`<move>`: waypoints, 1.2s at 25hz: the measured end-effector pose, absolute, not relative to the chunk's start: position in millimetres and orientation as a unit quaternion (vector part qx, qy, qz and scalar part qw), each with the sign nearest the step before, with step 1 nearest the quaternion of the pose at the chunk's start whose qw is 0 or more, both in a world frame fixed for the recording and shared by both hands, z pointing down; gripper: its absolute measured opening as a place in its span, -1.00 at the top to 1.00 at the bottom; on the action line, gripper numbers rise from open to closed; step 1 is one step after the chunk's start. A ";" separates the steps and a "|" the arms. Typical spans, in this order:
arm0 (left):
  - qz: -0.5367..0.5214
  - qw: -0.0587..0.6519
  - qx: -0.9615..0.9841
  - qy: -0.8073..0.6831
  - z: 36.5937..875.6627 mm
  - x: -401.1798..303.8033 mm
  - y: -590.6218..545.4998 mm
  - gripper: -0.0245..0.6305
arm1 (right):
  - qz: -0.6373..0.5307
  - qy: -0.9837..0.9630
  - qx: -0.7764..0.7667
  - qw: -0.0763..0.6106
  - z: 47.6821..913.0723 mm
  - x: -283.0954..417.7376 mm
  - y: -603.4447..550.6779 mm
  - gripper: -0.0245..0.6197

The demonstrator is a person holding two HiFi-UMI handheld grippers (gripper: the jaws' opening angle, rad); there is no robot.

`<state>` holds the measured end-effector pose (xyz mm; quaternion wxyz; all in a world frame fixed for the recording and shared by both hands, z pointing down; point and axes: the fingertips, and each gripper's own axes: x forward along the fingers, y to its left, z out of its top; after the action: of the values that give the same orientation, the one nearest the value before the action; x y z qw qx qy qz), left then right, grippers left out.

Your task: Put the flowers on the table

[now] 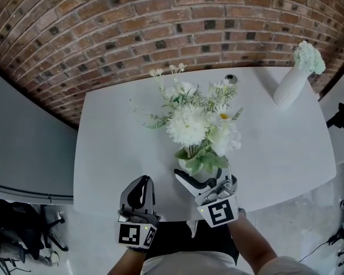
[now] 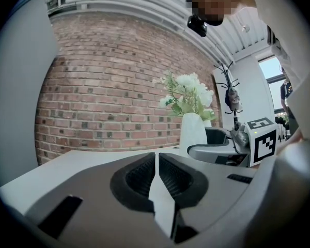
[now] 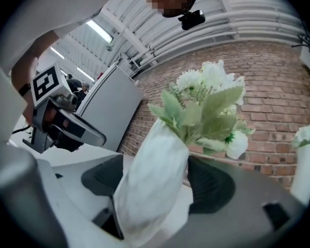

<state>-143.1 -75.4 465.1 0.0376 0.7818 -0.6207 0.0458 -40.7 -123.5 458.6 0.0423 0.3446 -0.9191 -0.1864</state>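
Right tongs (image 1: 205,177) clamped on the white vase (image 3: 150,185) of white flowers (image 1: 198,122), at the near edge of the white surface (image 1: 114,153); left tongs (image 2: 157,172) closed together, empty, just beside; second vase (image 1: 289,85) at the far right corner, well apart

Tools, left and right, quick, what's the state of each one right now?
Left tool: closed, holding nothing.
Right tool: closed on the flower vase.
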 end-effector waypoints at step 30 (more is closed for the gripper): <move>0.040 0.042 0.786 -0.615 467.3 -140.2 -79.9 0.85 | -0.212 -0.911 0.350 0.054 455.2 -37.3 -118.3 -0.34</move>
<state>-140.2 -79.9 467.3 0.0421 0.7865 -0.6149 0.0399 -37.3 -118.3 455.2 0.0536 0.3500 -0.9108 -0.2121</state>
